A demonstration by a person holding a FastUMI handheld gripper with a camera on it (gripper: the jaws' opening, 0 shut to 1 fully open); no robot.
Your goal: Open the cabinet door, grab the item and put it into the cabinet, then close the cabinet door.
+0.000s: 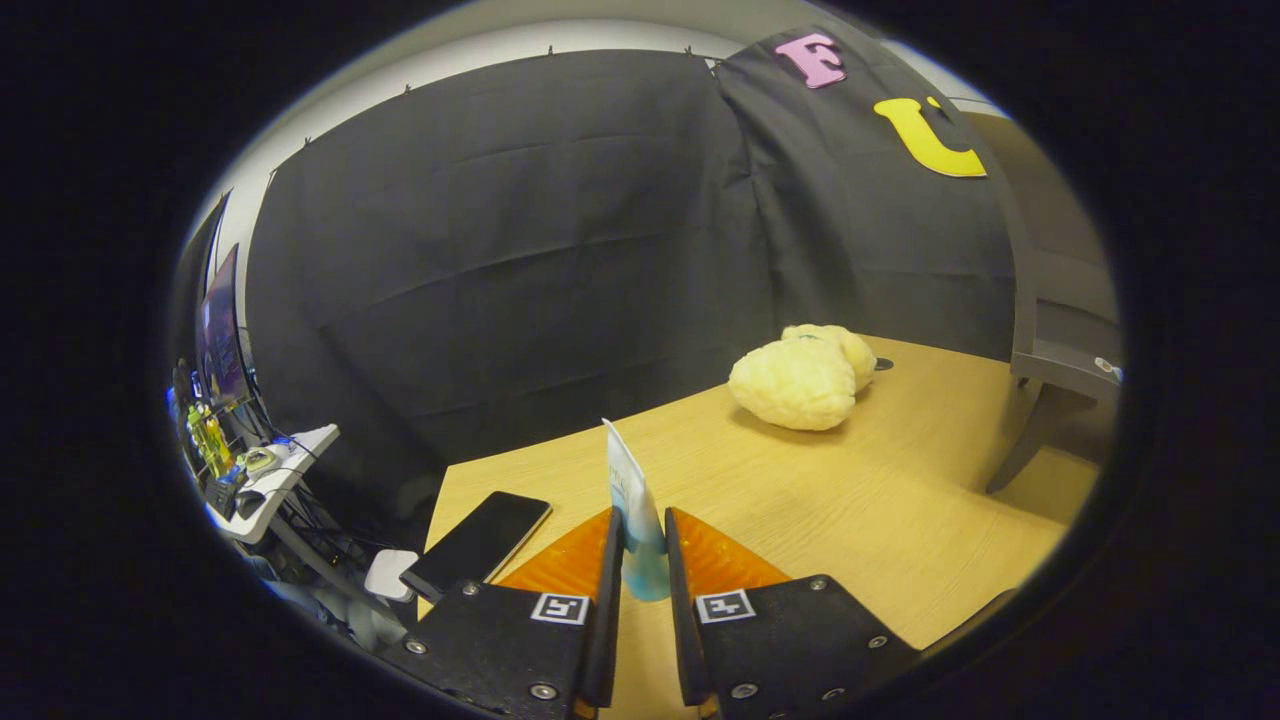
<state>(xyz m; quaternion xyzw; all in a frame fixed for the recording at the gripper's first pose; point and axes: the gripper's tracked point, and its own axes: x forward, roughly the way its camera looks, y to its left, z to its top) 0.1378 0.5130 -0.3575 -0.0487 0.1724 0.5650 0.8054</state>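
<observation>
My gripper point(644, 545): two wedge fingers point(560, 560), ribbed faces. Behind each, flat dark angular plate point(790, 630), silver screws at corners. One square black-and-white marker point(560, 608) per plate, near inner edge.

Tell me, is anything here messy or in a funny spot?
Nothing is spilled or broken. The hand-held gripper pinches a tube. One odd spot: the phone lies at the table's corner, poking over the edge. The plush toy lies beyond.

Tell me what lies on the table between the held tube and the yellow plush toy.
Nothing: in the gripper view, bare wooden table runs from the tube, clamped in the claw, to the plush toy beyond it.
</observation>
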